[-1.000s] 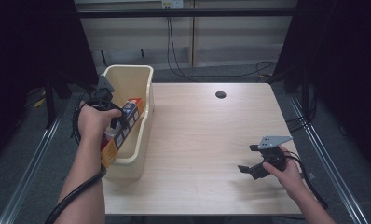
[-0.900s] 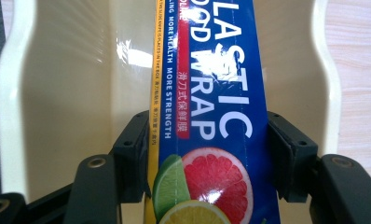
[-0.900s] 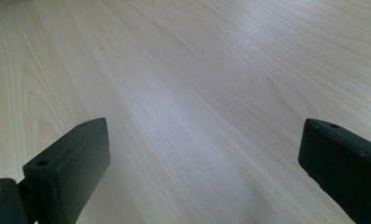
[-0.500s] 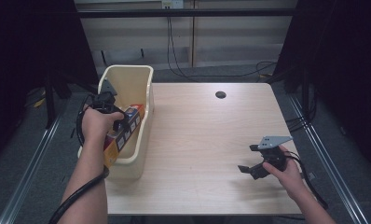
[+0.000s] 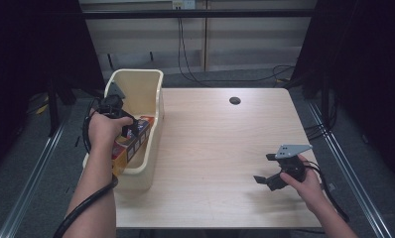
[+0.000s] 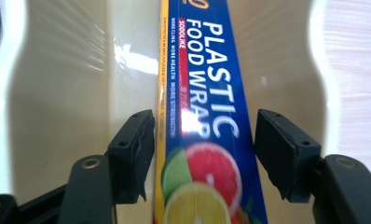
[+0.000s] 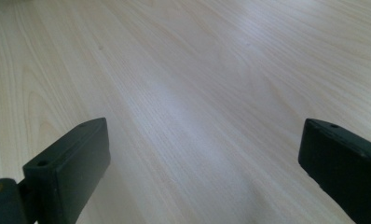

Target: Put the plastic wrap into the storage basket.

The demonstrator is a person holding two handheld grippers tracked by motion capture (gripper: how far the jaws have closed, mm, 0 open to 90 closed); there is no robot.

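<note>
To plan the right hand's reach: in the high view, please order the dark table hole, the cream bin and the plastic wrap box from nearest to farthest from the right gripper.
From the right gripper:
1. Dark table hole, far side of the table.
2. Cream bin, left edge.
3. Plastic wrap box, inside the bin, between the left gripper jaws.

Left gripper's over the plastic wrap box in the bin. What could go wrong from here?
1. The left gripper stands open astride the plastic wrap box, with a visible gap at one jaw; closing off-centre could skew the box.
2. The box is long and glossy, so it may slip or tilt when lifted.
3. The bin walls sit close, so the box could snag.
</note>
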